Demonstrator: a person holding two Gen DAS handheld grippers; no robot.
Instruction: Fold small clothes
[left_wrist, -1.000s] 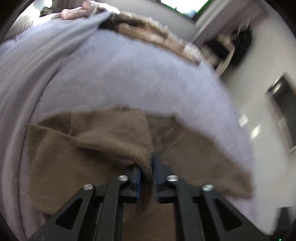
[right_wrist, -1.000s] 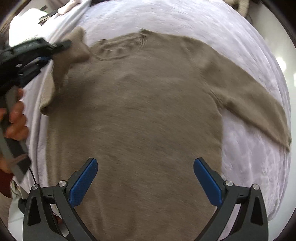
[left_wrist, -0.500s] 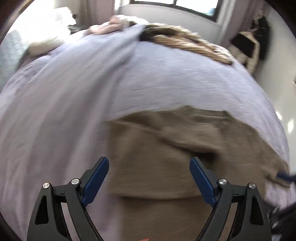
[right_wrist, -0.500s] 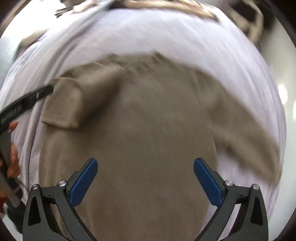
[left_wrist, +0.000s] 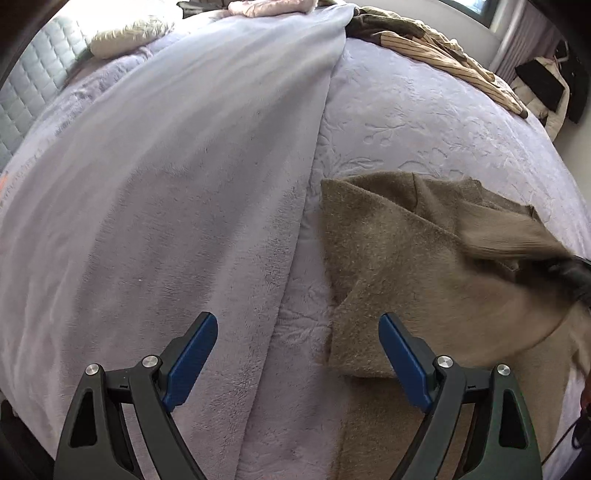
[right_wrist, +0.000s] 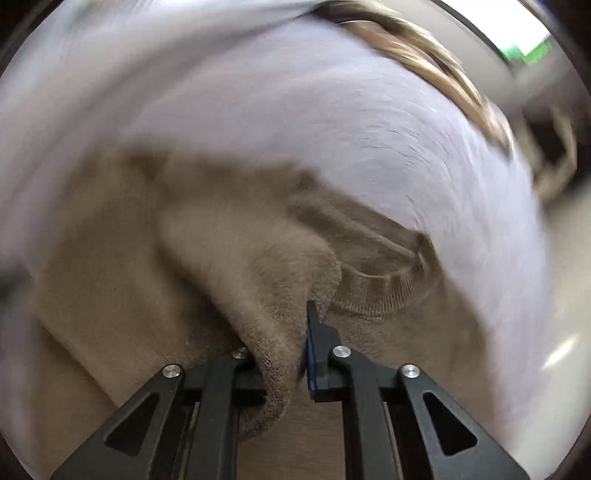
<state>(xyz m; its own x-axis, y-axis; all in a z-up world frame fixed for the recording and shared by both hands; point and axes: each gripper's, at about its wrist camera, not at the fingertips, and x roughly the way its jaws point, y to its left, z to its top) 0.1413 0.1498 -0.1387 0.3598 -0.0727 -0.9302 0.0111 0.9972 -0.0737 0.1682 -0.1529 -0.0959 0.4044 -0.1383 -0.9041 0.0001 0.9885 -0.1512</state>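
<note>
1. Right gripper (right_wrist: 295, 354): my jaws are closed on a fold of sweater (right_wrist: 280, 295), the knit bunched between them; the ribbed cuff (right_wrist: 373, 295) sits just beyond.
2. Left gripper (left_wrist: 297, 350): my jaws are spread wide, holding nothing, hovering over the blanket (left_wrist: 166, 184) at the sweater's (left_wrist: 406, 266) left edge.
3. Sweater: 1 brown knit, lying on the bed, its left sleeve folded in over the body; the right side is lifted and blurred.
4. Handling, as I judge it: light, soft, limp; it will sag and stretch from 1 pinch and cling slightly to the fleece. Best hold is a ribbed edge or seam, cuff or hem, not the loose middle.
5. Far: striped garment (left_wrist: 443, 51), cushion (left_wrist: 125, 33), pink cloth (left_wrist: 269, 5).
</note>
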